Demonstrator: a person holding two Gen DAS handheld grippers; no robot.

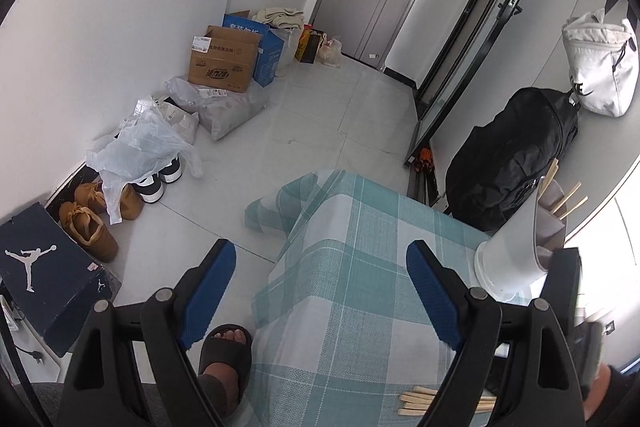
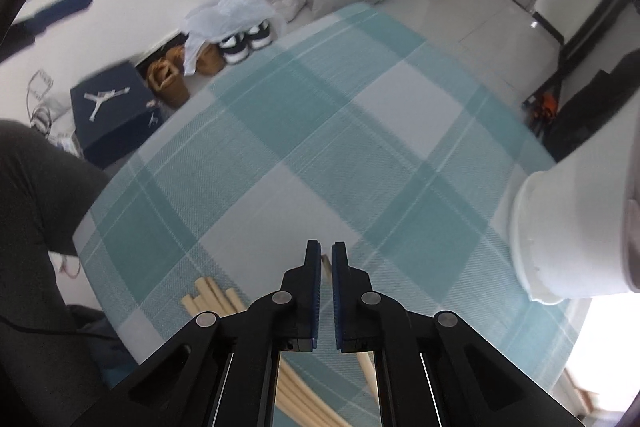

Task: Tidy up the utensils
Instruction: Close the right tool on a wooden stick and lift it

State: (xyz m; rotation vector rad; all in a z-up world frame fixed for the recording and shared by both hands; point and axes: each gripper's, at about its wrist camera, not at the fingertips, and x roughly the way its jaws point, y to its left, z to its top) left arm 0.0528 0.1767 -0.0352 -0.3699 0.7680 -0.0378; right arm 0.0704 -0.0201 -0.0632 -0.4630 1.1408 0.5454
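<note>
A white cup-shaped holder [image 1: 516,251] stands on the checked tablecloth [image 1: 360,267] at the right, with several wooden chopsticks [image 1: 568,199] in it. More loose chopsticks [image 1: 420,401] lie near the table's front edge. My left gripper [image 1: 320,291] is open and empty above the table's left edge. In the right wrist view my right gripper [image 2: 326,259] is shut on one wooden chopstick [image 2: 327,263], whose tip shows between the pads and whose shaft runs back under the gripper. Loose chopsticks [image 2: 212,299] lie on the cloth [image 2: 320,131] at its left. The holder [image 2: 572,227] is at the right.
On the floor at the left are a dark shoe box [image 1: 48,271], brown shoes [image 1: 92,223], plastic bags [image 1: 140,143] and cardboard boxes [image 1: 224,59]. A black bag [image 1: 512,163] and a white bag [image 1: 600,67] are behind the table. A foot in a sandal [image 1: 226,351] is below the left gripper.
</note>
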